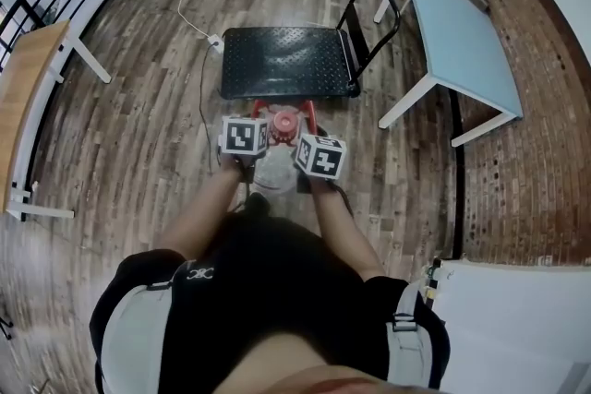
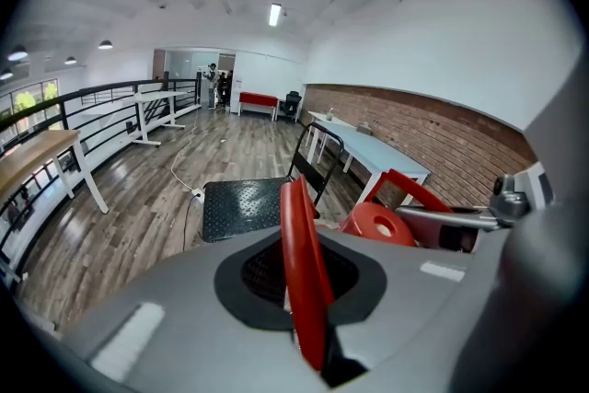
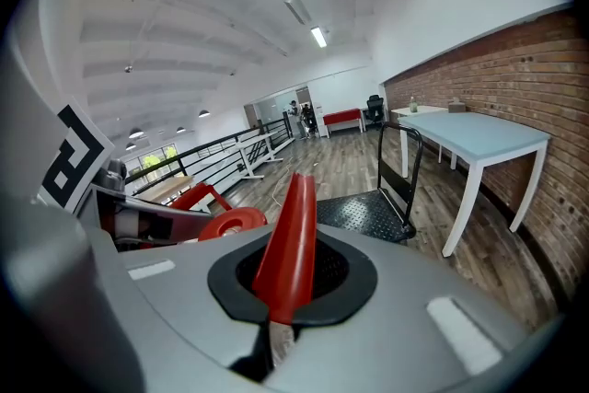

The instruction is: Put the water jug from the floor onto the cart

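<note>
We hold the left gripper (image 2: 308, 308) shut on the jug's (image 1: 284, 125) left handle (image 2: 299, 253) and the right gripper (image 3: 276, 308) shut on its right handle (image 3: 290, 235). The jug sits between both jaws, with the cart (image 1: 286, 60) just beyond them.

Red-cap jug (image 1: 284, 125) upright, nr cart (image 1: 286, 60).

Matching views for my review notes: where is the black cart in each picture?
Head view: black cart, upper centre.
Left gripper view: just left of centre.
Right gripper view: right of centre.
Shared landmark: pale blue table, right of the cart in all.
</note>
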{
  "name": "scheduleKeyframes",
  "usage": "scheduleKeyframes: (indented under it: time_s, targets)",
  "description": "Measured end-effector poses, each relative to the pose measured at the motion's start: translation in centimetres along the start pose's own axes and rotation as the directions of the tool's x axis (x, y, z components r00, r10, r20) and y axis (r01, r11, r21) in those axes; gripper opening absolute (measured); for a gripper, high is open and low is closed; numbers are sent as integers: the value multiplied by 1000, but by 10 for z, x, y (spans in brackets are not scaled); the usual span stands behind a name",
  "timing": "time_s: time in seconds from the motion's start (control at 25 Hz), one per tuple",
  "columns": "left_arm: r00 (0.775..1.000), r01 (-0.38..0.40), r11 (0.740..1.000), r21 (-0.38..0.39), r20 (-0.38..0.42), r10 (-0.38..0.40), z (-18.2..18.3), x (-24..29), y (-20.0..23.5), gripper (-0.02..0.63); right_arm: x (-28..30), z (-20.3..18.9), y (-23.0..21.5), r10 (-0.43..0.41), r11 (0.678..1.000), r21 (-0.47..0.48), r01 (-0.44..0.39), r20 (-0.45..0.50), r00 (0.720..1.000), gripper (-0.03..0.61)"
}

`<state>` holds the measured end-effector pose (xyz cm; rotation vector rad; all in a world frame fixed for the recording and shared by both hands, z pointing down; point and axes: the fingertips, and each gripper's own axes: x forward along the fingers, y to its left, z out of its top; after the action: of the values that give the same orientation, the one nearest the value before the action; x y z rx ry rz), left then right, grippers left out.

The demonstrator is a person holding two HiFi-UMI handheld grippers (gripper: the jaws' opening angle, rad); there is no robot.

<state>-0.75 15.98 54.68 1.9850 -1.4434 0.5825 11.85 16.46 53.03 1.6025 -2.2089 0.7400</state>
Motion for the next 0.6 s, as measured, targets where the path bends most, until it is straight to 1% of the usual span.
scheduleKeyframes:
  time_s: [0.4, 0.6]
  targets:
    - [1000, 17, 1000, 14, -22, -17, 57, 59, 28, 14, 70, 44, -14, -11, 1000, 18, 11, -17, 1000, 15]
    - [999, 40, 999, 20, -27, -40, 91, 92, 41, 14, 107, 68, -23, -30, 999, 19, 31, -36, 999, 15]
